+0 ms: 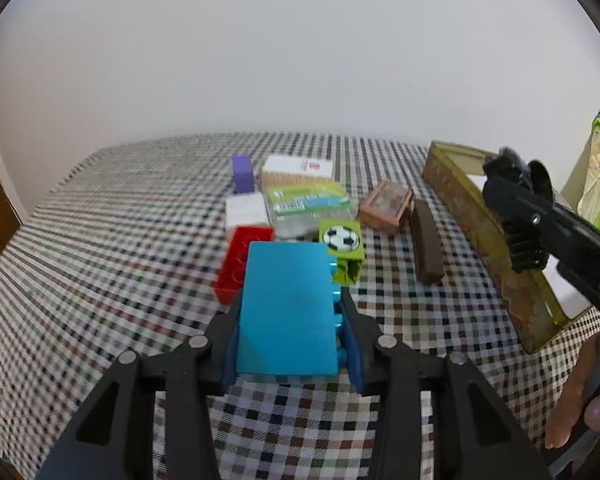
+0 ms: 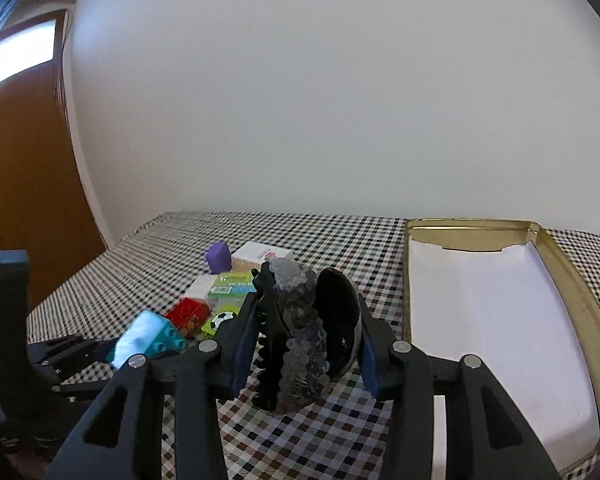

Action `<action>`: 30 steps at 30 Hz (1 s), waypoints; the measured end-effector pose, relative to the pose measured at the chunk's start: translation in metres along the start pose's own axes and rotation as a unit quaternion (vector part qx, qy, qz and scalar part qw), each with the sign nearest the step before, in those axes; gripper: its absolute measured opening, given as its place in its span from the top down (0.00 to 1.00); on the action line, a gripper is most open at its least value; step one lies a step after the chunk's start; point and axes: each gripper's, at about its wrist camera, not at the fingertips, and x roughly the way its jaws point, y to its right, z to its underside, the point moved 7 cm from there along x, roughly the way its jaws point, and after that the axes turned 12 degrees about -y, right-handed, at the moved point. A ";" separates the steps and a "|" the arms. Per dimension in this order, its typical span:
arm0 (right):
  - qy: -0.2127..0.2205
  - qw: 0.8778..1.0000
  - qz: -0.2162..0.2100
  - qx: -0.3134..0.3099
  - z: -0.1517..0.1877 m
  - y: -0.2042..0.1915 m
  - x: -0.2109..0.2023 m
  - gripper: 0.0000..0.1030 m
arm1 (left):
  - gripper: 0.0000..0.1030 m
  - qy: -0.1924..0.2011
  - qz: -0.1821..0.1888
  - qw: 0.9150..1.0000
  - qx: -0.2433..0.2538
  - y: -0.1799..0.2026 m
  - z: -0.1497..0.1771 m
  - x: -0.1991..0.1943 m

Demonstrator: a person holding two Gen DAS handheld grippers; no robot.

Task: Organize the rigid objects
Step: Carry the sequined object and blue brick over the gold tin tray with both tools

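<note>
My left gripper (image 1: pixel 288 308) is shut on a light blue toy brick (image 1: pixel 286 312) and holds it just above the checked tablecloth. My right gripper (image 2: pixel 306 320) is shut on a black and grey sequinned hair claw clip (image 2: pixel 300 332), held to the left of an open gold tin (image 2: pixel 580 304) lined with white paper. In the left wrist view the right gripper (image 1: pixel 512 184) with the clip (image 1: pixel 504 160) hangs over the tin (image 1: pixel 480 224). The blue brick (image 2: pixel 148 340) also shows in the right wrist view.
A red brick (image 1: pixel 240 260), a green football block (image 1: pixel 342 252), a purple block (image 1: pixel 243 172), a white block (image 1: pixel 246 208), a clear packet (image 1: pixel 308 208), a white box (image 1: pixel 298 170), a small brown box (image 1: pixel 386 206) and a brown bar (image 1: pixel 428 248) lie on the cloth. A door (image 2: pixel 24 184) stands left.
</note>
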 end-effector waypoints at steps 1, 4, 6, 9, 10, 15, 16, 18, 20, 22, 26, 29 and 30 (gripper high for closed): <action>0.003 1.000 0.000 0.003 0.000 0.001 -0.001 0.55 | 0.60 0.007 -0.003 1.000 0.001 0.000 -0.002 -0.003; 0.013 1.000 0.003 0.012 0.001 0.003 -0.008 0.55 | 0.60 0.029 -0.011 1.000 0.004 -0.001 -0.004 -0.017; 0.020 1.000 0.004 0.016 0.001 0.004 -0.012 0.55 | 0.60 0.046 -0.015 0.999 0.008 0.000 -0.006 -0.027; 0.030 0.999 0.007 0.021 0.001 0.006 -0.019 0.55 | 0.60 0.066 -0.020 0.998 0.013 0.005 -0.011 -0.040; 0.032 0.999 0.007 0.023 0.001 0.007 -0.021 0.55 | 0.60 0.071 -0.016 0.997 0.014 0.008 -0.012 -0.042; 0.048 0.998 0.019 0.028 -0.001 0.014 -0.030 0.55 | 0.60 0.107 0.042 0.993 0.025 0.019 -0.018 -0.058; 0.052 0.998 0.024 0.030 -0.001 0.016 -0.033 0.55 | 0.60 0.112 0.047 0.992 0.028 0.022 -0.019 -0.061; 0.060 0.997 0.025 0.040 -0.002 0.023 -0.038 0.55 | 0.60 0.119 0.042 0.991 0.038 0.028 -0.021 -0.064; 0.063 0.996 0.030 0.049 -0.001 0.030 -0.042 0.55 | 0.60 0.117 0.032 0.992 0.046 0.034 -0.024 -0.063; 0.067 0.995 0.040 0.054 -0.001 0.038 -0.046 0.55 | 0.60 0.115 0.033 0.992 0.049 0.041 -0.028 -0.061; 0.073 0.994 0.061 0.061 0.000 0.058 -0.056 0.55 | 0.60 0.120 0.070 0.989 0.056 0.052 -0.036 -0.063; 0.077 0.991 0.079 0.074 0.003 0.079 -0.066 0.55 | 0.60 0.130 0.127 0.981 0.062 0.061 -0.040 -0.069; 0.079 0.990 0.088 0.079 0.005 0.088 -0.070 0.55 | 0.60 0.134 0.140 0.979 0.064 0.064 -0.043 -0.069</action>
